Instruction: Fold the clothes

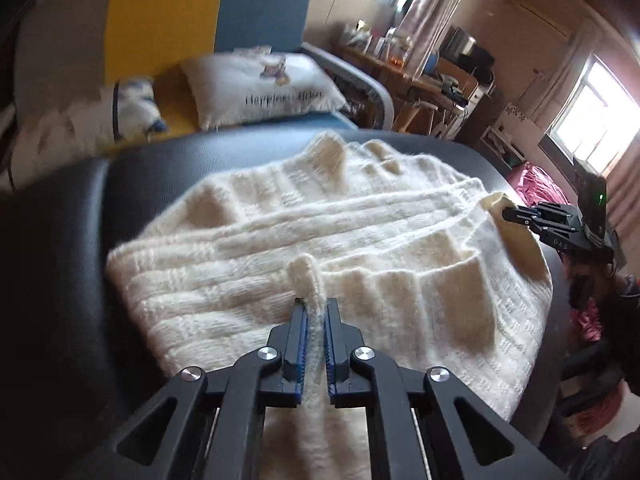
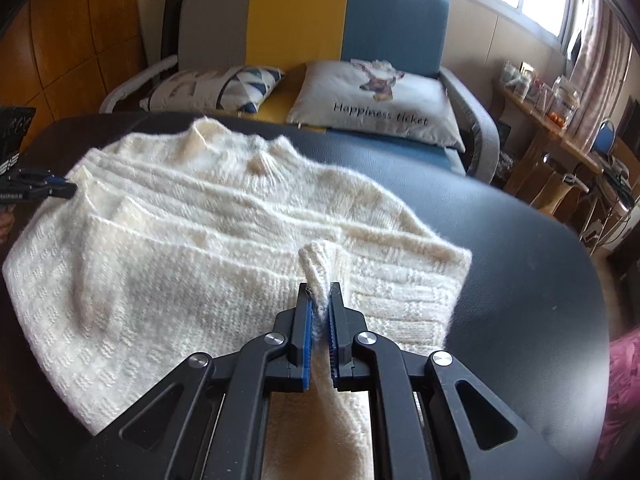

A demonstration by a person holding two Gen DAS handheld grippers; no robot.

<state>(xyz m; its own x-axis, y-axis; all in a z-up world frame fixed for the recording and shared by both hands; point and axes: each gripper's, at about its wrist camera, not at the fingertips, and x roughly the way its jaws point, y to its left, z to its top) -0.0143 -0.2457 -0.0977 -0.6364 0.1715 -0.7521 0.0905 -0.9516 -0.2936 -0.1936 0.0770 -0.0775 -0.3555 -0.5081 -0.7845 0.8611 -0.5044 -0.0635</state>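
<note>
Left wrist view: the left tongs (image 1: pixel 315 308) are pressed together on a raised pinch of the cream sweater (image 1: pixel 360 220), and the wool stands up as a small ridge between the blue pads. The sweater lies spread on the dark bench (image 1: pixel 80 220), partly folded, with several layers stepped across its middle. Most of it is ahead of these tongs and to their right. At the right edge of this view the right tongs (image 1: pixel 510 214) come in from the side and hold the far right edge of the sweater; their tips touch the wool. Behind the bench there is a sofa (image 1: pixel 260 0) with a white cushion (image 1: pixel 260 88) on it.

Right wrist view: the right tongs (image 2: pixel 319 296) are also closed, pinching a fold of the sweater (image 2: pixel 180 240) near its right edge. Here the sweater stretches ahead and to the left of the tongs, with the collar at the far side, near the sofa (image 2: pixel 304 16). The bare bench (image 2: pixel 520 260) is on the right. At the left edge the left tongs (image 2: pixel 66 189) touch the sweater's left side; whether they grip cannot be seen from this view. Two cushions lie on the sofa: a patterned cushion (image 2: pixel 224 88) and the white cushion (image 2: pixel 376 100) with printed words.
</note>
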